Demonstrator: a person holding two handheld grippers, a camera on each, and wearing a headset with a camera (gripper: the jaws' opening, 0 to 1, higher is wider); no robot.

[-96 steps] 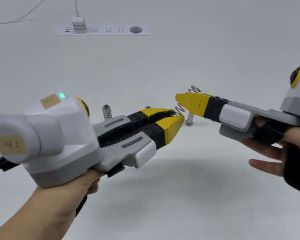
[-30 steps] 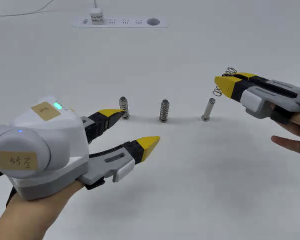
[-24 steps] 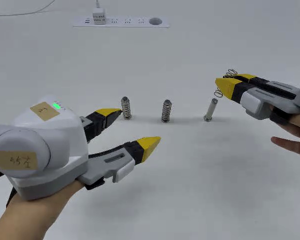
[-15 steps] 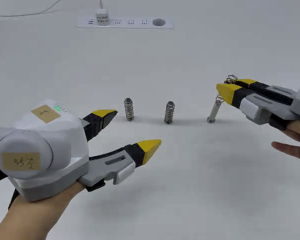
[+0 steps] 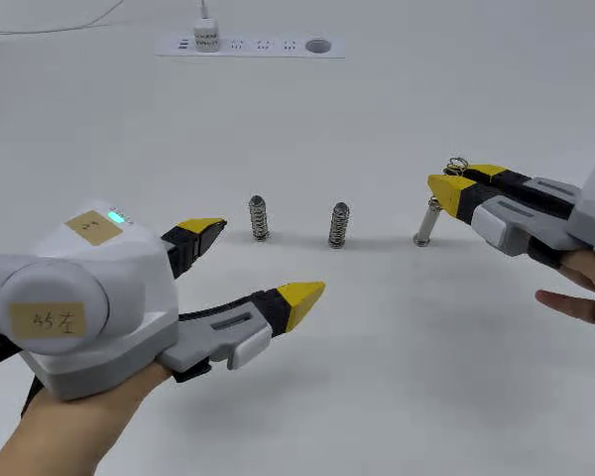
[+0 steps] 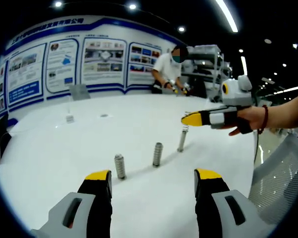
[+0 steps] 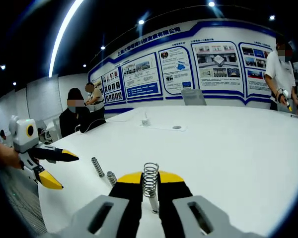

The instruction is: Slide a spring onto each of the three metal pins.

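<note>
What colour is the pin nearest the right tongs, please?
Silvery grey; the pin shows best in the head view.

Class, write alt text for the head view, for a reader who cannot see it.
The right gripper holds a spring at the top of a leaning bare pin on a white table. Two other pins already carry springs; the left gripper hangs open in the foreground.

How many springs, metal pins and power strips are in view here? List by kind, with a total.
Springs: 3
Metal pins: 3
Power strip: 1
Total: 7
</note>
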